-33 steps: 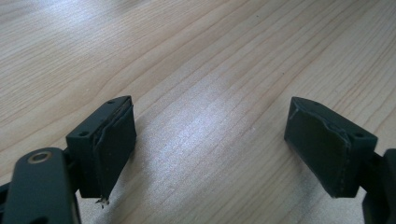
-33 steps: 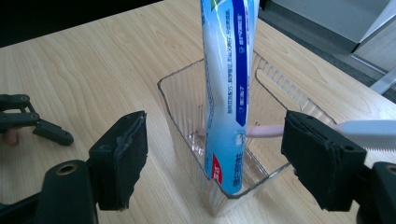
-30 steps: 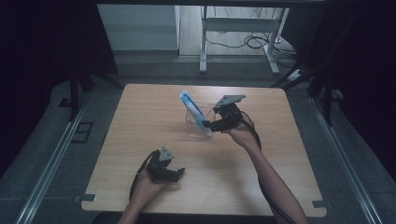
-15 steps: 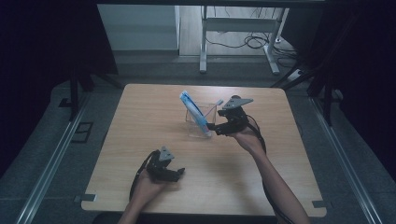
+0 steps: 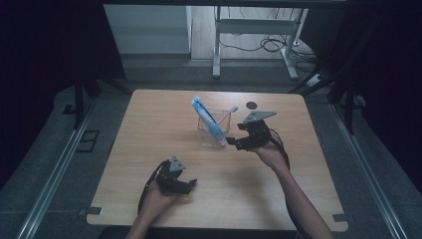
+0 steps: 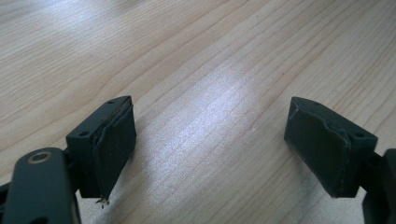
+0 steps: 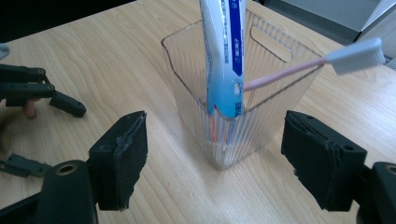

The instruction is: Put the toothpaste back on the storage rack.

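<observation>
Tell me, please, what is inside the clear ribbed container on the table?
The container holds a blue-and-white tube and a pink-handled toothbrush. Their lower ends are blurred by the ribbed wall.

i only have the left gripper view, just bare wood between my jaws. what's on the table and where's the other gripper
Observer: A clear ribbed plastic holder stands mid-table, beyond your view.
Operator: anything in it
Observer: A blue and white toothpaste tube stands in it, with a pink toothbrush leaning over the rim, white head outside.
Operator: is the right gripper holding any of that
Observer: No. The right gripper is open, its jaws spread short of the holder, touching nothing.
Operator: and mine from above
Observer: The left gripper is near the table's front edge, open over bare wood.
</observation>
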Tool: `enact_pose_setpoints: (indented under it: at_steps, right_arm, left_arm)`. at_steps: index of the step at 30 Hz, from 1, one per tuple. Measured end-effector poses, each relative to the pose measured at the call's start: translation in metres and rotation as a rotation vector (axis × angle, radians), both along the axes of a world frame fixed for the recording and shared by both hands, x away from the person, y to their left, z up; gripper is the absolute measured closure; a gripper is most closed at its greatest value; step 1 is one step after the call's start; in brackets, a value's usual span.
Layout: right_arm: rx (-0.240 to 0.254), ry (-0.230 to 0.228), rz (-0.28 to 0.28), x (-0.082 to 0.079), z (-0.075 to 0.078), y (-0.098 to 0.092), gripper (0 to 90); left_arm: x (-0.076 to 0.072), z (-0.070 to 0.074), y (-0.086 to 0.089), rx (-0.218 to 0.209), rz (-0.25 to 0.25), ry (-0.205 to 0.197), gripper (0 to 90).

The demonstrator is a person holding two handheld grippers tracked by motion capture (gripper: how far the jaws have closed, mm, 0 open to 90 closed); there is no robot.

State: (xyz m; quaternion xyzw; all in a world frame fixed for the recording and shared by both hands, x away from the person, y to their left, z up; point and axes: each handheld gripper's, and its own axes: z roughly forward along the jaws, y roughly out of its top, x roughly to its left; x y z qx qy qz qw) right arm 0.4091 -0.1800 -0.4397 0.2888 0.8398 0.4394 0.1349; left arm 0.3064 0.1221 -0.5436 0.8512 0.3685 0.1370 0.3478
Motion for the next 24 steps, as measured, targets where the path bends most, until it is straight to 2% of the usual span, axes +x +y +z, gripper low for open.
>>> enact_pose_setpoints:
  at_steps: [24]
  right_arm:
    - [0.014,0.033,-0.05,-0.016,-0.019,-0.039,22.1]
  left_arm:
    - [0.0,0.0,0.0,0.0,0.0,0.0,16.6]
